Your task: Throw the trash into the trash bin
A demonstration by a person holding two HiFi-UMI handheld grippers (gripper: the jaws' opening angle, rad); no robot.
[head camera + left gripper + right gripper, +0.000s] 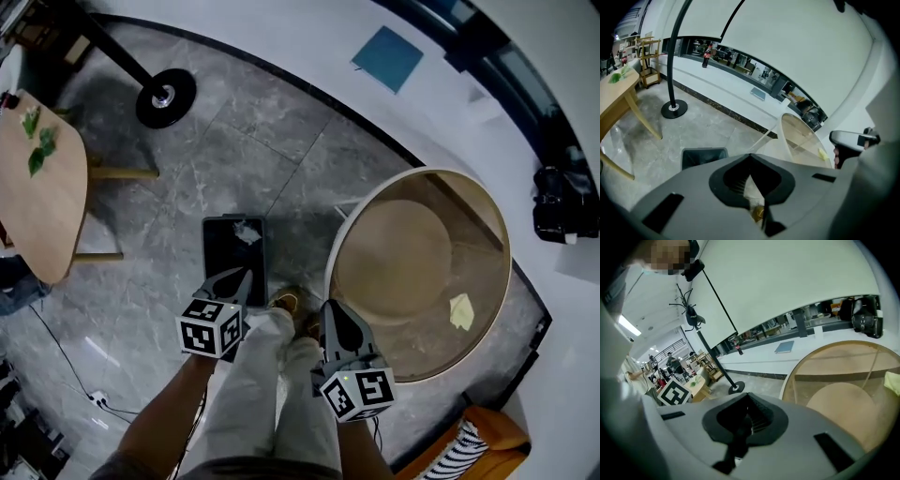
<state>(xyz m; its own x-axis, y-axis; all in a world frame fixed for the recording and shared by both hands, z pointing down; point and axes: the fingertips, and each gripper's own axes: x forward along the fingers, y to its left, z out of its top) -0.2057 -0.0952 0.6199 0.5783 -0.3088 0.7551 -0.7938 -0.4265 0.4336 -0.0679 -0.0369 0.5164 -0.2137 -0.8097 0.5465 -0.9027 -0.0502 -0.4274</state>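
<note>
A black rectangular trash bin stands on the grey floor in front of the person's feet, with a crumpled white scrap inside it. My left gripper hangs over the bin's near edge, shut, with nothing between its jaws. My right gripper is beside the round glass table, its jaws together and empty. A yellow scrap of paper lies on the table top, to the right of both grippers.
A wooden table with green leaves stands at the left. A black lamp-stand base sits on the floor behind the bin. A blue square and a black bag lie on the white ledge. An orange striped thing is at the bottom right.
</note>
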